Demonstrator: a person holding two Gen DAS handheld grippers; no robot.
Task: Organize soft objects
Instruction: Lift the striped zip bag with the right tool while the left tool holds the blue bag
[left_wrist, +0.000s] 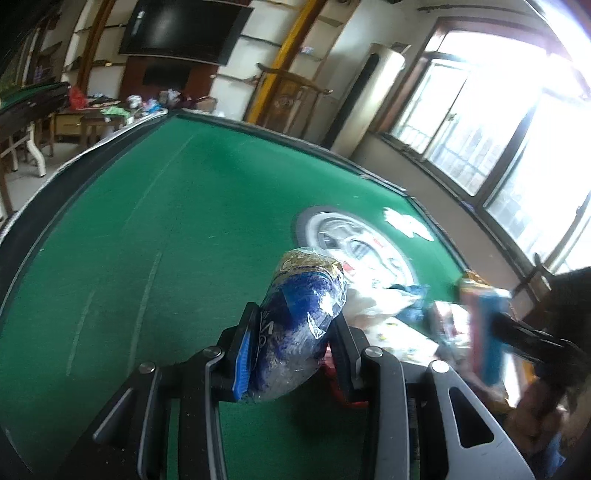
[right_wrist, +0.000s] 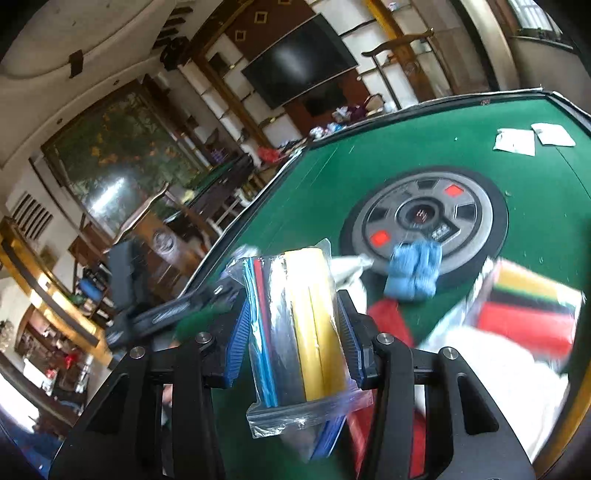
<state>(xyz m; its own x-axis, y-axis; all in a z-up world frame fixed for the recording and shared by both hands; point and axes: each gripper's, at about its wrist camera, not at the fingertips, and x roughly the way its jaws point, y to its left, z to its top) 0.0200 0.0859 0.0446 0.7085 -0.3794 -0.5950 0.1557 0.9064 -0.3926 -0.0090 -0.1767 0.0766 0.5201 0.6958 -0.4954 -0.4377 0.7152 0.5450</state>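
My left tongs (left_wrist: 291, 347) are matt black plastic with ribbed blue pads (left_wrist: 244, 363) and small bright metal pins. Between them sits a blue packet (left_wrist: 299, 328) in crinkly, glossy clear film. My right tongs (right_wrist: 293, 339) clamp a clear zip bag (right_wrist: 299, 332), shiny and creased, with smooth yellow and blue strips inside, perhaps cloth or foam; the blur hides which. The table (left_wrist: 166, 229) wears matt green felt, faintly scuffed. Its round centre plate (right_wrist: 424, 218) looks like dull grey plastic. The blue bundle (right_wrist: 412, 273) seems soft and fuzzy.
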